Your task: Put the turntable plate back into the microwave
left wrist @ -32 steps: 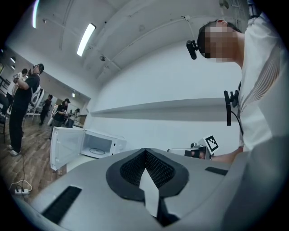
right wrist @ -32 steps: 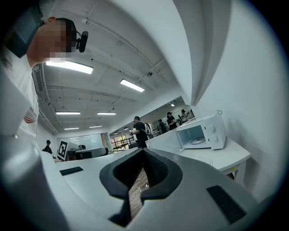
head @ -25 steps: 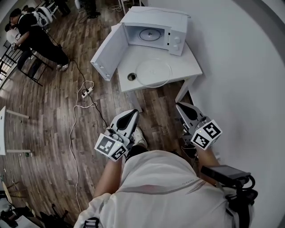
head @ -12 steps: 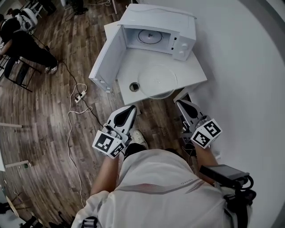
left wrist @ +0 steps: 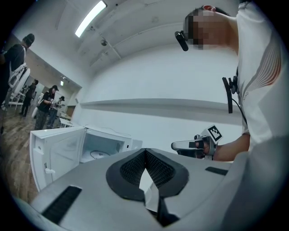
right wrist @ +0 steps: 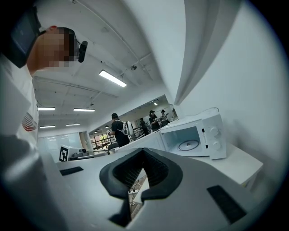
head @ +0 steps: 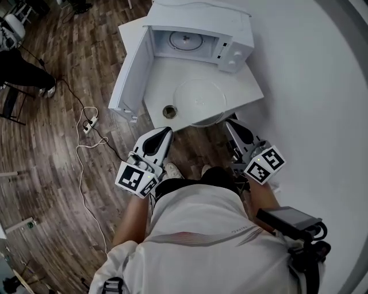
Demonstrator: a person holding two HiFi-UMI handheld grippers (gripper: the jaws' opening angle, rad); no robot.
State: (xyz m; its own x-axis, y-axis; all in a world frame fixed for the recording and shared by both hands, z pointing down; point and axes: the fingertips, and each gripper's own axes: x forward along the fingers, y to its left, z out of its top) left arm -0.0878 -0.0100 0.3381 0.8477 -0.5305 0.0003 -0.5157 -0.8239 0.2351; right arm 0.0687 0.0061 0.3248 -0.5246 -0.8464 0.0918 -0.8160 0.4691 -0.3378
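Short of the table, both grippers clenched and empty

Just off the table's near edge, the left gripper (head: 163, 133) and right gripper (head: 233, 125) hang level, jaws pressed together on nothing. Ahead, the turntable plate (head: 198, 100) lies flat on the table (head: 167, 69), its rim seemingly at that edge, before the open microwave (head: 201, 17). A bump from closed jaws could slide the plate off.

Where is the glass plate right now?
In the head view the plate lies on the white table, before the open microwave, right of a small ring.
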